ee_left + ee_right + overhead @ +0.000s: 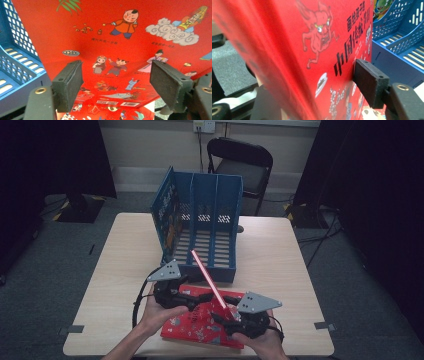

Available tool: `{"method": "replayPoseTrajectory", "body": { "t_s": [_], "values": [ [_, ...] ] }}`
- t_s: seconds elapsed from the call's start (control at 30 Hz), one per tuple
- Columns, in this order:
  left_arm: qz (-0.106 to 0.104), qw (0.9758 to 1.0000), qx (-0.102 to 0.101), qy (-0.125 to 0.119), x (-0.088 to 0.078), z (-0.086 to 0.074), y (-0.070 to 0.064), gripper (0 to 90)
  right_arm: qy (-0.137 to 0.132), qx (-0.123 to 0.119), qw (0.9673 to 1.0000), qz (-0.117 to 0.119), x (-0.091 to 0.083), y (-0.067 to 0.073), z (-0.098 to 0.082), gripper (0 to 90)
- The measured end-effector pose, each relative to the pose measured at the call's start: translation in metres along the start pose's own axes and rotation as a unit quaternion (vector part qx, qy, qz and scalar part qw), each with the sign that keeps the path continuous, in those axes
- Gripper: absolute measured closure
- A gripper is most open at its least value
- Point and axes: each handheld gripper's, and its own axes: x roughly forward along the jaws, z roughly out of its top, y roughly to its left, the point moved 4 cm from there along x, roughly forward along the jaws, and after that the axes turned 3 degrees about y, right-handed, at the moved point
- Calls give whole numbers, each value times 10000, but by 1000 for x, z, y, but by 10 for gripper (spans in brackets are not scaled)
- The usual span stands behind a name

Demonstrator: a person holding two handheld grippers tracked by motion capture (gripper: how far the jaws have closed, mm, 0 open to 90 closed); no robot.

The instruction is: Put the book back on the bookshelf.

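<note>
Centrally, a pale wooden table [280, 255] stands on grey carpet [55, 265].

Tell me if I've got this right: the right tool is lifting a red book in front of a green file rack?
Nearly. The rack is blue, not green, as the high view shows. The right tool does raise a red book in front of it.

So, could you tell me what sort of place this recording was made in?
Probably an office or lab room set up for recording: a light wooden table on grey carpet, a black folding chair against the wall, black curtains at the sides, and a blue file rack.
</note>
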Motion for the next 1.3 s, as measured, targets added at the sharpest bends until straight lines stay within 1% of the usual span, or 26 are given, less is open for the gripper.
{"method": "replayPoseTrajectory", "body": {
  "t_s": [0.07,0.17,0.23,0.3,0.33,0.37,0.43,0.47,0.5,0.53,0.6,0.63,0.67,0.73,0.8,0.83,0.87,0.9,0.93,0.97,1.0,1.03,1.07,1.13,1.2,1.3],
  "values": [
    [39,10000,0,-27,1,1,0,261,40,-35,10000,-13,1,-1,0,401],
    [37,10000,-13,-34,2,1,1,260,85,-93,9998,-137,1,-1,0,434],
    [118,9999,-36,-46,3,2,2,260,70,-115,9997,-223,-1,-3,0,489],
    [123,9999,-60,-48,2,2,2,269,60,-133,9996,-259,-2,-4,-1,504],
    [149,9998,-90,-67,1,3,4,271,32,-162,9994,-314,-2,-5,0,545],
    [187,9998,-91,-62,0,3,5,271,35,-172,9993,-342,-2,-5,0,559],
    [283,9994,-119,-143,-5,4,8,272,7,-186,9987,-479,-3,-7,1,626],
    [330,9992,-120,-163,-8,5,11,273,-8,-188,9986,-500,-3,-8,1,664],
    [330,9992,-120,-163,-8,5,11,273,-38,-171,9983,-562,-4,-10,1,702],
    [415,9987,-173,-242,-13,6,15,273,-76,-126,9981,-603,-4,-13,1,727],
    [452,9985,-202,-224,-16,5,20,268,-168,43,9986,-497,-5,-19,0,738],
    [452,9985,-202,-224,-16,5,20,263,-206,66,9986,-486,-5,-21,-1,746],
    [500,9982,-228,-225,-17,3,23,255,-225,39,9985,-496,-5,-23,-1,754],
    [497,9983,-247,-195,-18,2,26,254,-247,46,9985,-481,-5,-23,-1,759],
    [587,9979,-237,-147,-22,-1,32,242,-328,92,9989,-313,-4,-27,0,785],
    [587,9979,-237,-147,-22,-1,32,233,-349,99,9991,-236,-3,-28,1,795],
    [624,9975,-310,-140,-24,-3,36,223,-377,144,9990,-173,-2,-29,1,801],
    [675,9972,-303,-139,-25,-4,38,223,-425,128,9990,-25,0,-30,1,801],
    [670,9970,-347,-177,-25,-6,39,212,-437,38,9990,46,2,-28,2,801],
    [670,9970,-347,-177,-25,-6,39,201,-437,38,9990,46,2,-28,2,801],
    [600,9973,-419,-91,-25,-9,42,194,-377,-116,9992,90,4,-23,4,800],
    [600,9973,-419,-91,-25,-9,42,181,-377,-116,9992,90,4,-23,4,800],
    [613,9975,-337,-39,-23,-12,41,202,-344,-161,9992,130,8,-21,7,799],
    [719,9970,-274,-15,-23,-12,40,195,-329,-125,9992,202,10,-22,8,791],
    [771,9966,-298,-13,-24,-12,41,199,-335,-32,9989,335,12,-26,9,785],
    [741,9968,-288,-2,-24,-12,42,219,-369,76,9984,413,16,-28,11,776]
  ]
}}
